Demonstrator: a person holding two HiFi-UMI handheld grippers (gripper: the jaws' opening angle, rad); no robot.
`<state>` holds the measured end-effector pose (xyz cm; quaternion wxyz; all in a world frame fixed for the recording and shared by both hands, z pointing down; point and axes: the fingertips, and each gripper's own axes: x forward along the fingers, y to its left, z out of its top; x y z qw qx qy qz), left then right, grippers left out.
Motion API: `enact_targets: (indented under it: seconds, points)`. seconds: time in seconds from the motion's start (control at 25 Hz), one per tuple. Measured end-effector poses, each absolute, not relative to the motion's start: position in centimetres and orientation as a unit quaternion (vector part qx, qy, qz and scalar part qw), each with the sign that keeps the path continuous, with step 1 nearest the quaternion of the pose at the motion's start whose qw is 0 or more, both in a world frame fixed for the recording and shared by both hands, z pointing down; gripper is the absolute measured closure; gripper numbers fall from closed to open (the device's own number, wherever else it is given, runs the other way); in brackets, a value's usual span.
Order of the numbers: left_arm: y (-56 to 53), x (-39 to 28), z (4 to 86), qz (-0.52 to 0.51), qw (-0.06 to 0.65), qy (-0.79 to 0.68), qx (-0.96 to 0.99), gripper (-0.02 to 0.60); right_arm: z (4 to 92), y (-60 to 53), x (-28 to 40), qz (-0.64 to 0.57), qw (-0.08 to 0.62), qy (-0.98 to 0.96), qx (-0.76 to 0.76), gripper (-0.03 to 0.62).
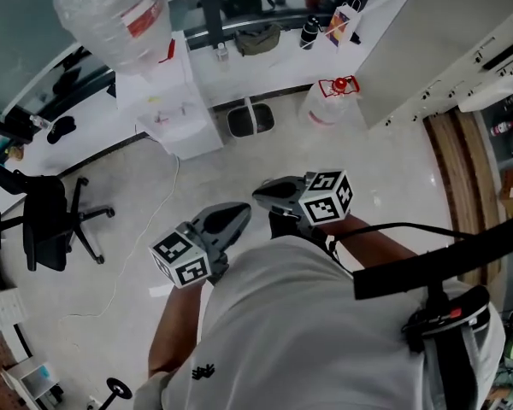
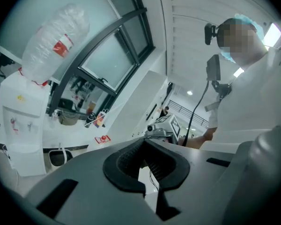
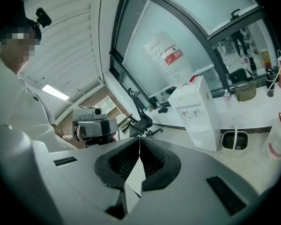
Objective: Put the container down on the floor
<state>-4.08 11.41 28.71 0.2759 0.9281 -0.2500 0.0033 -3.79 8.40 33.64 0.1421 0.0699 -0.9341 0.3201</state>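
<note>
both jaws are together and empty: left gripper (image 1: 242,213) and right gripper (image 1: 259,195), well short of the dispenser (image 1: 175,114). the jug (image 1: 329,102) stands upright on the floor right of the dispenser. i judge it placed; reaching back in could knock it over.

Two grippers (image 1: 242,212) (image 1: 258,196), two water bottles (image 1: 111,11) (image 1: 327,102), one dispenser (image 1: 175,109), one bin (image 1: 250,120), one chair (image 1: 47,220).
</note>
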Motion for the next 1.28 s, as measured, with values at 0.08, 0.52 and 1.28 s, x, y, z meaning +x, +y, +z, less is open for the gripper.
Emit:
enact_targets:
  seconds: [0.08, 0.52, 1.28]
  points:
    - [11.8, -4.3, 28.7, 0.004, 0.275, -0.251, 0.928, 0.571, 33.2, 8.9, -4.1, 0.315, 0.141, -0.936, 0.065, 0.577]
    - [13.0, -4.7, 28.9, 0.002, 0.278, -0.255, 0.926, 0.571, 32.3, 10.8, -4.6, 0.304, 0.141, -0.941, 0.05, 0.577]
    - [12.3, -4.0, 30.1, 0.003, 0.298, -0.249, 0.921, 0.571, 32.8, 9.9, -3.8, 0.308, 0.147, -0.938, 0.055, 0.577]
